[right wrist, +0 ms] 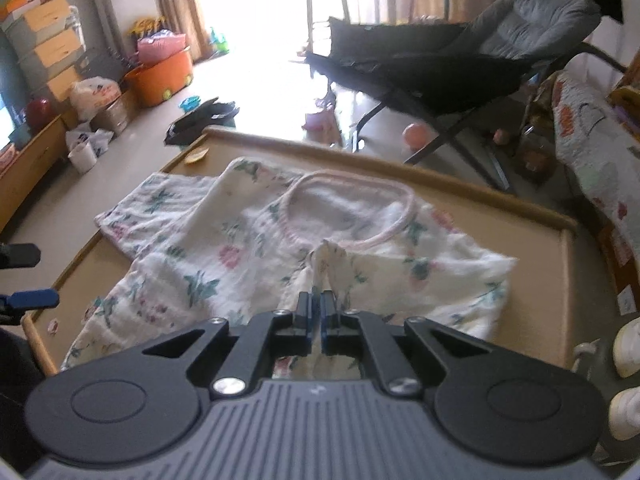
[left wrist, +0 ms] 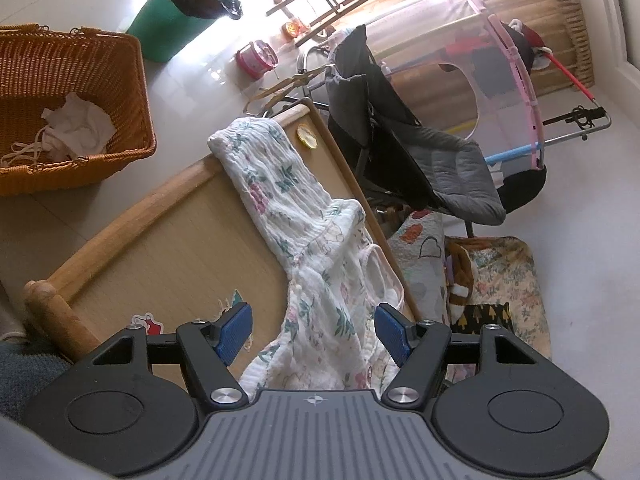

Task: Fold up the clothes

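Nearest in the right wrist view, the right gripper (right wrist: 316,300) is clenched on a small peak of the floral shirt (right wrist: 224,248), a pinch of cloth standing up just below the pink-trimmed neckline (right wrist: 352,216). That bite looks thin, so the first risk, as I judge it, is the fabric slipping out if the fold is pulled briskly, or only the top layer coming along while the layer beneath stays put and bunches. In the left wrist view, the left gripper (left wrist: 314,332) hangs released, its blue pads (left wrist: 234,332) spread to either side of the shirt's near part without clamping it; nothing pins that end, so a tug from the right could drag the whole garment across the low wooden table (right wrist: 532,280) instead of creasing it. The shirt lies spread over most of the tabletop, one sleeve (left wrist: 256,160) reaching toward the table's far edge in the left view; a careless sweep could send that sleeve over the raised rim and pull the rest after it. Farther on, a small yellow object (left wrist: 307,136) sits on the tabletop near the far corner and could be caught by moving cloth. Beyond the table stand the grey lounge chair (right wrist: 500,40) and the wicker basket (left wrist: 80,92), both well apart.
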A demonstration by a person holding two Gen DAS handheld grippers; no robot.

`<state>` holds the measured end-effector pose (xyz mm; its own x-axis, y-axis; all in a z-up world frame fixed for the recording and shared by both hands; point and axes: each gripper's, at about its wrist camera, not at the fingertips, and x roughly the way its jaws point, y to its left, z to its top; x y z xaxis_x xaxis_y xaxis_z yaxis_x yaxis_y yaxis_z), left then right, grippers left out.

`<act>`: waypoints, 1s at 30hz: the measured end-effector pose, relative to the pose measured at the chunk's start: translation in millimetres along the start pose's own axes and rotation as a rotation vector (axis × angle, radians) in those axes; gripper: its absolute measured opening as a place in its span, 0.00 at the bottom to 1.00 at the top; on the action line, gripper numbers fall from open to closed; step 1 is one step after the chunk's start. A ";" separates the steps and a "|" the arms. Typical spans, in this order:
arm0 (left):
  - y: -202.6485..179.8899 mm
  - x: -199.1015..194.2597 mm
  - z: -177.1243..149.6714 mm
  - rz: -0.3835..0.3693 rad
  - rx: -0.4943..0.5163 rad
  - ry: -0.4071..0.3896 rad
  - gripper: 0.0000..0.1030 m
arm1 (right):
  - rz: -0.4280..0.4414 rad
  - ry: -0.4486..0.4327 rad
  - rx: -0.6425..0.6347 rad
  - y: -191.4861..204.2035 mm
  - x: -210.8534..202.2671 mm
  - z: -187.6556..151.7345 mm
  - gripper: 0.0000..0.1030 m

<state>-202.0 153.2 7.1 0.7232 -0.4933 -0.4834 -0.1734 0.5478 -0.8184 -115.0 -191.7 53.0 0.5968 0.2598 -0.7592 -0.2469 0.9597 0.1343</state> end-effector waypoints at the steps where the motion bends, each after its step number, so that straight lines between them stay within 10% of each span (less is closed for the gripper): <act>1: 0.2 -0.1 0.0 -0.001 -0.001 0.000 0.67 | 0.012 0.002 -0.006 2.2 -0.2 -0.7 0.05; 30: 0.8 0.4 -0.7 0.007 -0.003 0.009 0.67 | -0.110 0.071 -0.002 -2.7 -3.6 -25.9 0.07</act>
<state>-202.3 152.9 6.1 0.7158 -0.4954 -0.4922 -0.1806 0.5496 -0.8157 -136.3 -198.0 39.0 0.5651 0.1452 -0.8121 -0.1848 0.9817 0.0469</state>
